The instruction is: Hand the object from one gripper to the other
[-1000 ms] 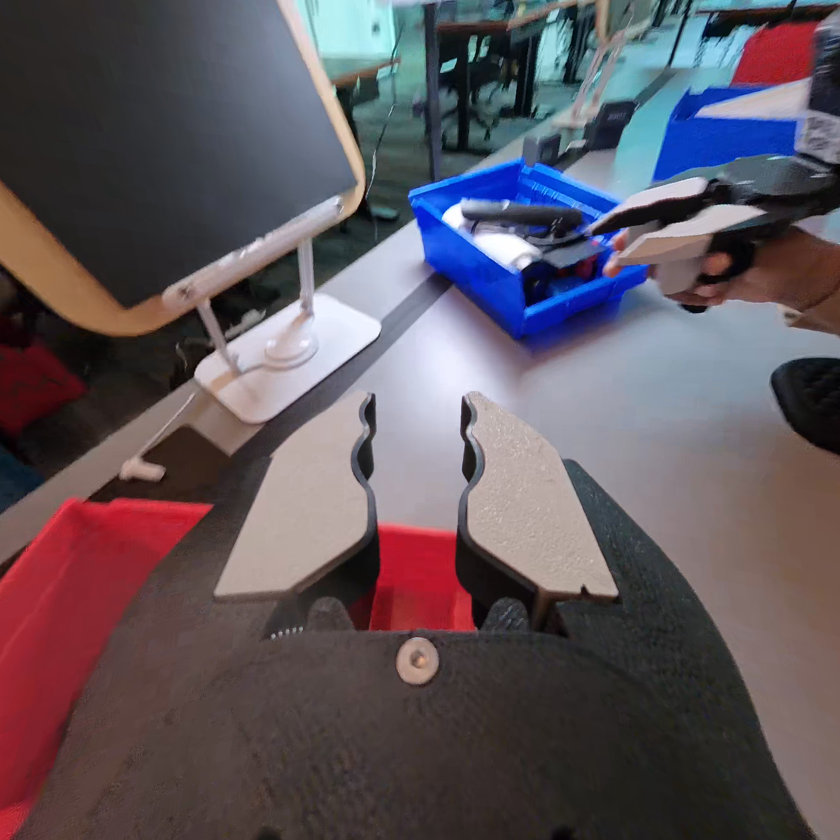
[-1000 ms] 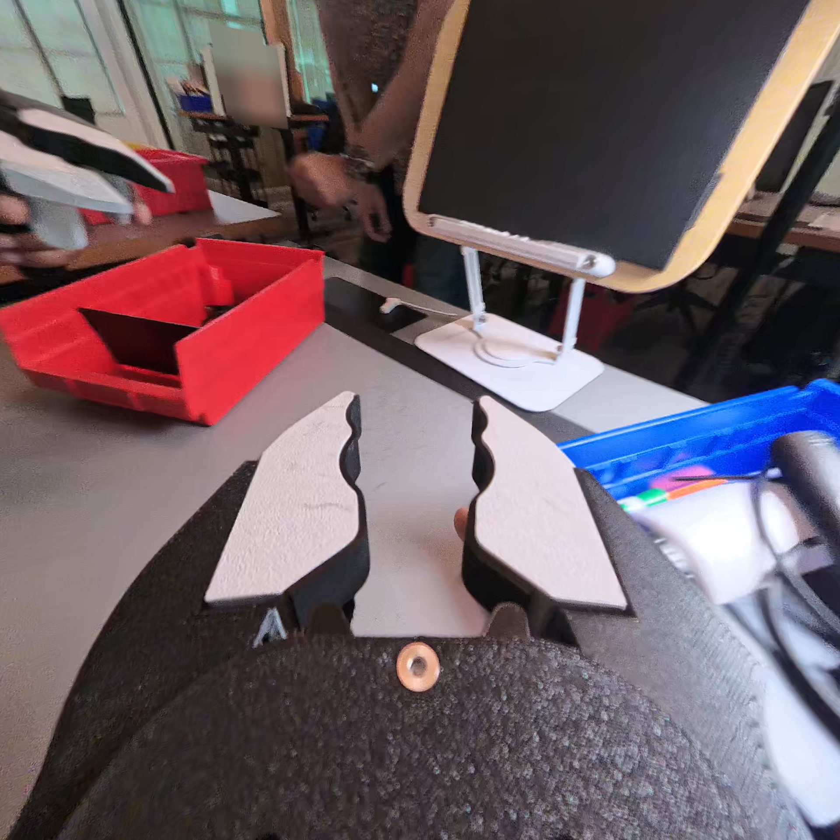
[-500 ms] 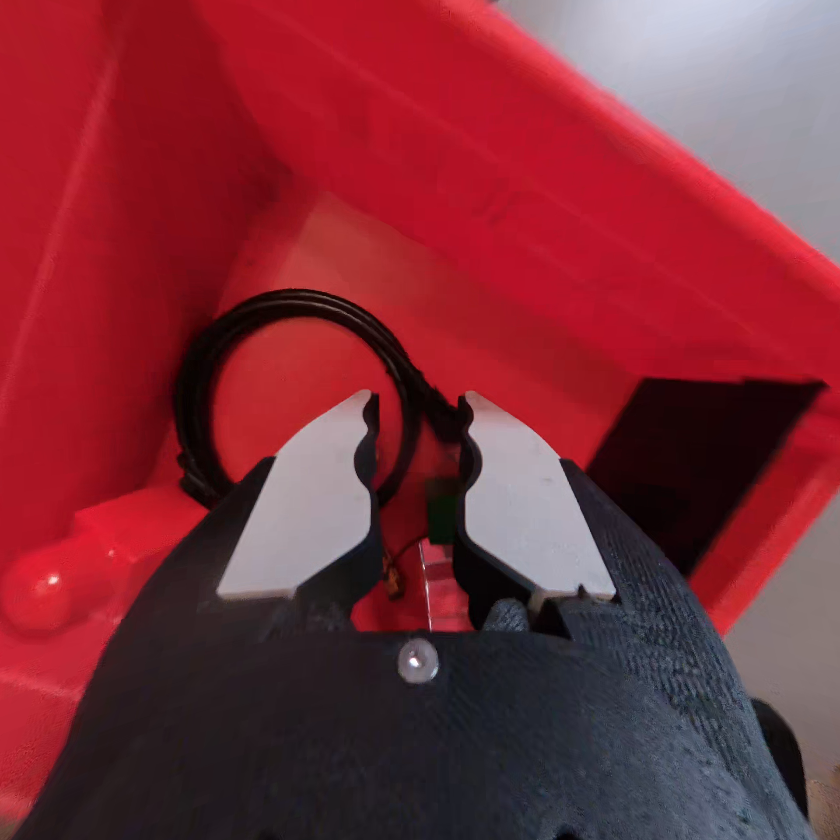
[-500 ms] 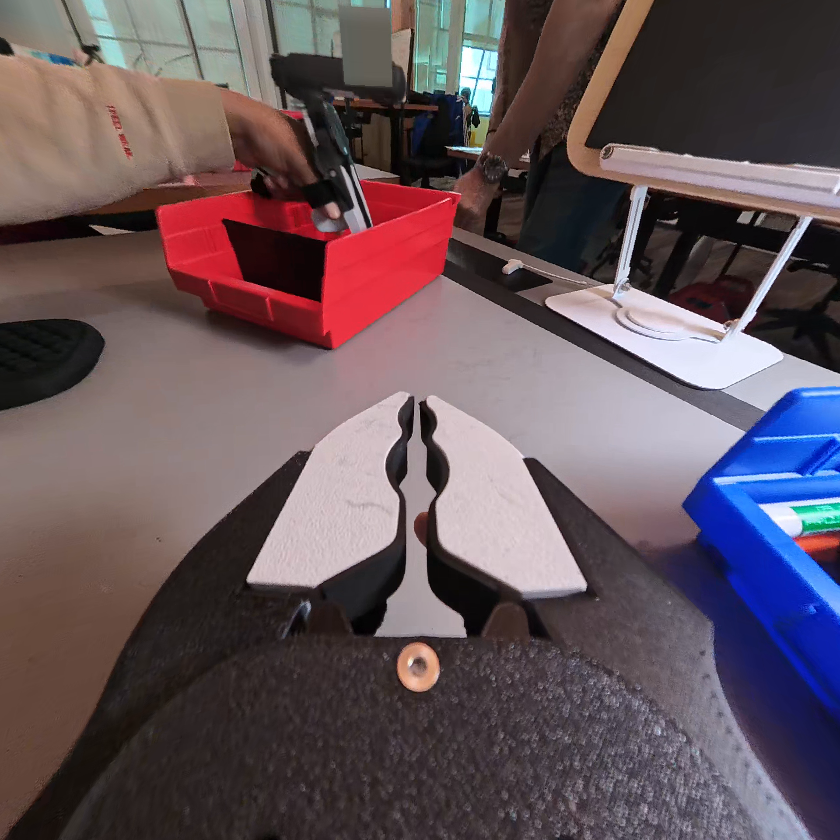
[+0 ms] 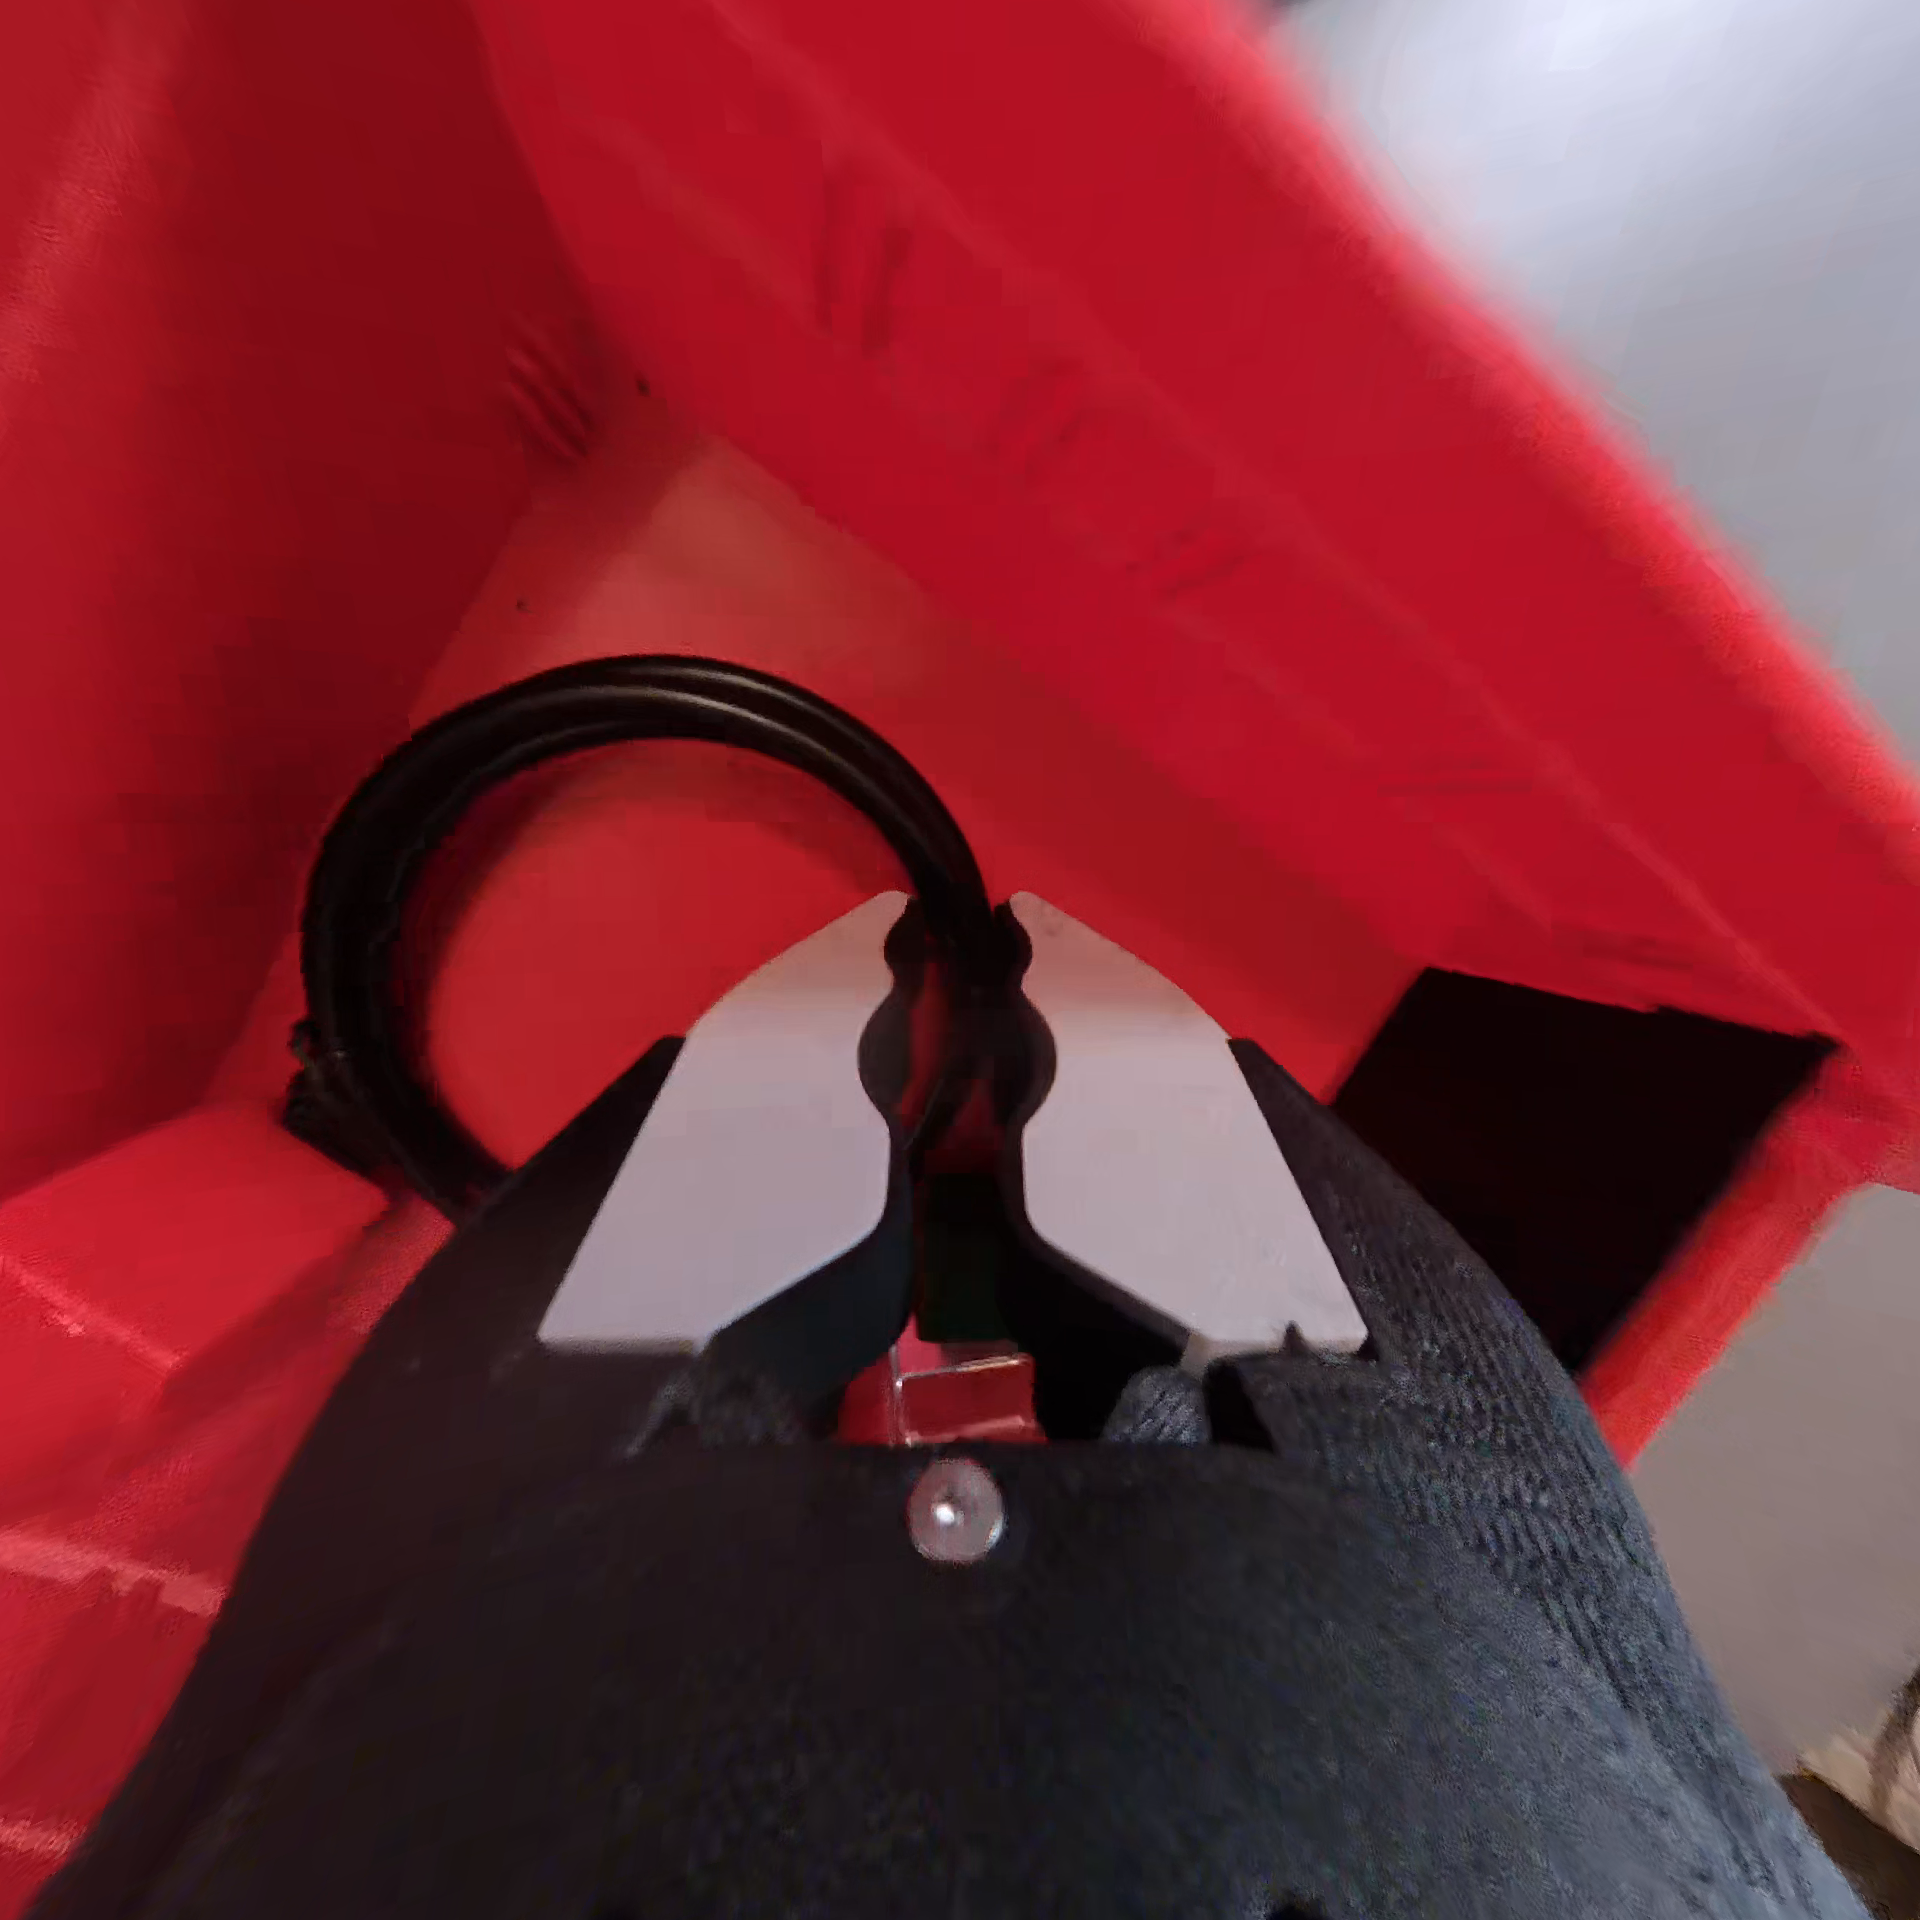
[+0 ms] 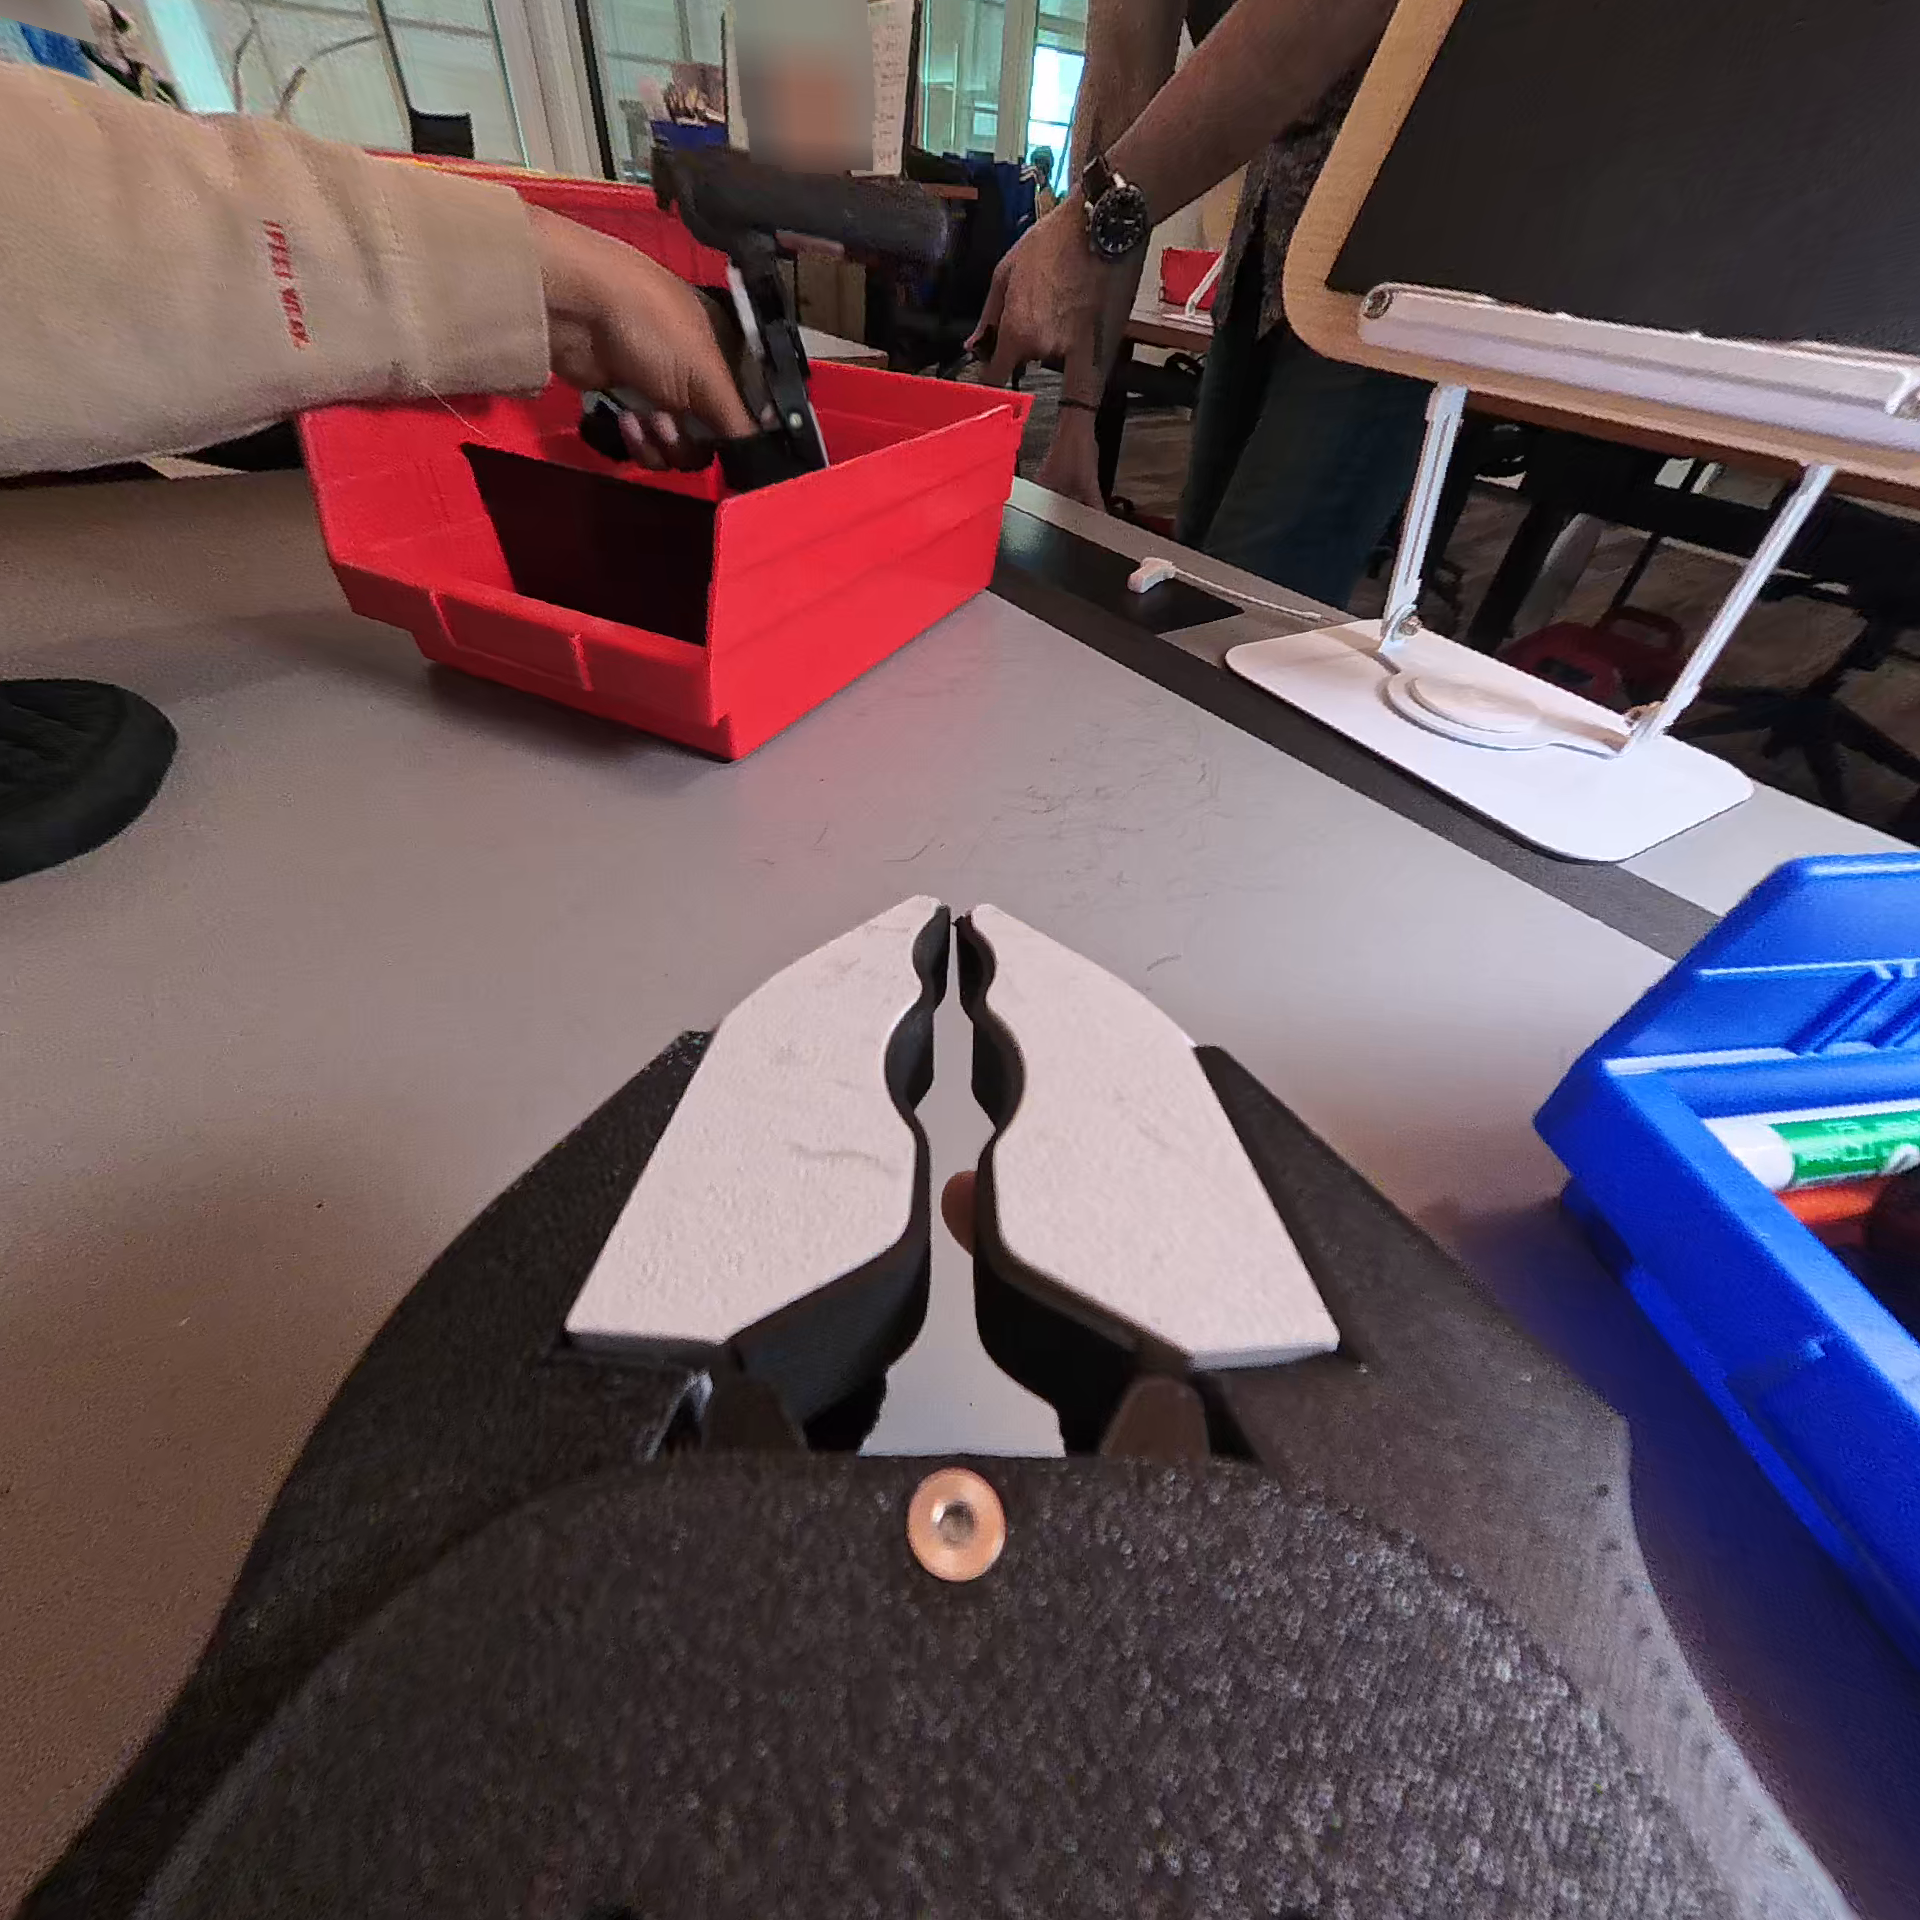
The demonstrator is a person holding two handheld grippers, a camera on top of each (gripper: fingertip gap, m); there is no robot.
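A coiled black cable [image 5: 436,831] lies on the floor of the red bin [image 5: 1143,364]. My left gripper [image 5: 956,920] is down inside the bin and shut on the right side of the cable coil. In the right wrist view the same left gripper [image 6: 774,416] reaches into the red bin [image 6: 831,582] at the far left. My right gripper [image 6: 954,920] is shut and empty, low over the grey table [image 6: 520,935] between the two bins.
A blue bin [image 6: 1714,1143] with markers sits at the right. A dark screen on a white stand [image 6: 1507,748] stands at the back right. A black pad [image 6: 62,769] lies at the left edge. A person [image 6: 1247,364] stands behind the table.
My left gripper went down into the red bin and closed on the cable. My right gripper closed and moved away from the blue bin.
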